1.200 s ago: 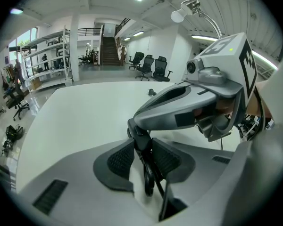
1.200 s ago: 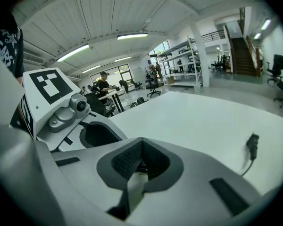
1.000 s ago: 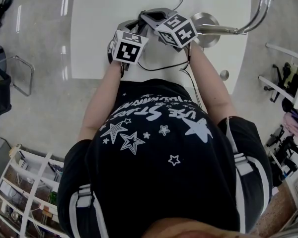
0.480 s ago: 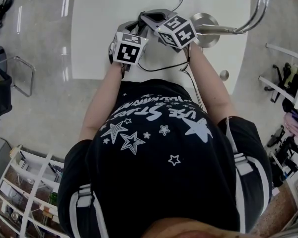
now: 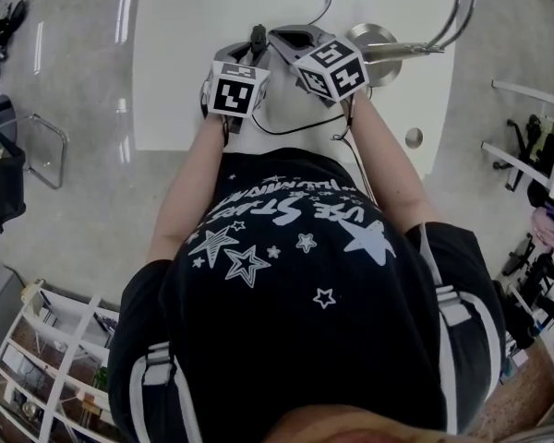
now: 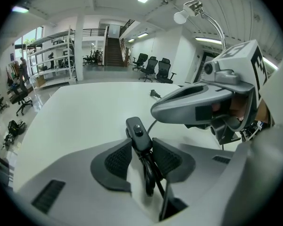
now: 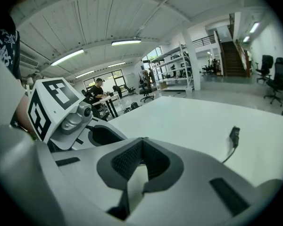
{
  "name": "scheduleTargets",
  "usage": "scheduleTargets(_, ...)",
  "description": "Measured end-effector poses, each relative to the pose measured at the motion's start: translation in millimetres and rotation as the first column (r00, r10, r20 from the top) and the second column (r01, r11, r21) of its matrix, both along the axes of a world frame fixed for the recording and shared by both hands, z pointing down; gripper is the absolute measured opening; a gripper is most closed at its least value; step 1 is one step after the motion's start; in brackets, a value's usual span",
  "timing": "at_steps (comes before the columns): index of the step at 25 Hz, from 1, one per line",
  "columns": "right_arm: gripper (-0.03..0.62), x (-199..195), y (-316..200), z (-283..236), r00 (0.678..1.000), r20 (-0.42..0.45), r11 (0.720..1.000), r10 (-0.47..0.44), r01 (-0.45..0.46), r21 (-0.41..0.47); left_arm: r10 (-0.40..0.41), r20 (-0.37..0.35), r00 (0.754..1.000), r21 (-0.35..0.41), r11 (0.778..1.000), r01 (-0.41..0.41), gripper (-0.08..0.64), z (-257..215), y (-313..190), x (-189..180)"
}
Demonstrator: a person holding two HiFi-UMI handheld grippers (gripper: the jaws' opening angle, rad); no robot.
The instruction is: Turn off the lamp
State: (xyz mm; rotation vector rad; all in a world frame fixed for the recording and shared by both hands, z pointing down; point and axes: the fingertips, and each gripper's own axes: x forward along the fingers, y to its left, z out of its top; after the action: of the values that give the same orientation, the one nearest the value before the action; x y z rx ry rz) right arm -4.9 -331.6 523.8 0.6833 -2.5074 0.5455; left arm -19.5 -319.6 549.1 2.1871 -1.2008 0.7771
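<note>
left gripper (image 6: pixel 142 149) clamping cord switch (image 6: pixel 138 133), right gripper (image 7: pixel 141 149) closed, empty

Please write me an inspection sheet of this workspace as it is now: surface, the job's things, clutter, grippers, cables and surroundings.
Surface: white table, mostly bare.
Job's things: lamp stands at the table's right; cord switch is held above the table.
Clutter: small round object near the table edge.
Grippers: left gripper shut on the cord switch; right gripper shut, nothing in it, close beside.
Cables: black cord runs through the left jaws; plug lies loose on the table.
Surroundings: shelving, office chairs, stairs.
</note>
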Motion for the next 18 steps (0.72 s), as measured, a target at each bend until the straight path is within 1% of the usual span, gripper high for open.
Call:
scheduleTargets(4, 0.005, 12.0, 11.2, -3.6, 0.999, 0.021, 0.999, 0.033, -0.033, -0.004, 0.006, 0.004, 1.000, -0.009, 1.000, -0.006, 0.137, 2.1, 0.8, 0.0)
scheduleTargets(10, 0.005, 26.1, 24.3, -12.9, 0.998, 0.028, 0.998, 0.060, -0.060, 0.008, -0.019, 0.037, 0.999, 0.014, 1.000, 0.018, 0.140, 1.1, 0.4, -4.7)
scheduleTargets(11, 0.005, 29.3, 26.7, -14.9, 0.997, 0.031, 0.998, 0.065, -0.065, 0.011, -0.027, 0.043, 0.999, 0.019, 0.999, 0.026, 0.145, 0.5, 0.5, -6.0)
scheduleTargets(14, 0.005, 40.9, 36.0, -19.4, 0.996, 0.040, 0.996, 0.081, -0.082, 0.017, -0.063, 0.058, 0.996, 0.049, 0.997, 0.060, 0.206, -4.1, 1.6, -11.1)
scheduleTargets(16, 0.005, 49.6, 43.2, -21.5, 0.995, 0.046, 0.995, 0.093, -0.094, 0.018, -0.083, 0.066, 0.994, 0.074, 0.994, 0.078, 0.209, -9.3, 4.0, -13.9)
scheduleTargets(18, 0.005, 57.4, 50.3, -22.9, 0.993, 0.053, 0.994, 0.103, -0.104, 0.018, -0.100, 0.072, 0.992, 0.077, 0.993, 0.094, 0.209, -13.3, 10.6, -16.0)
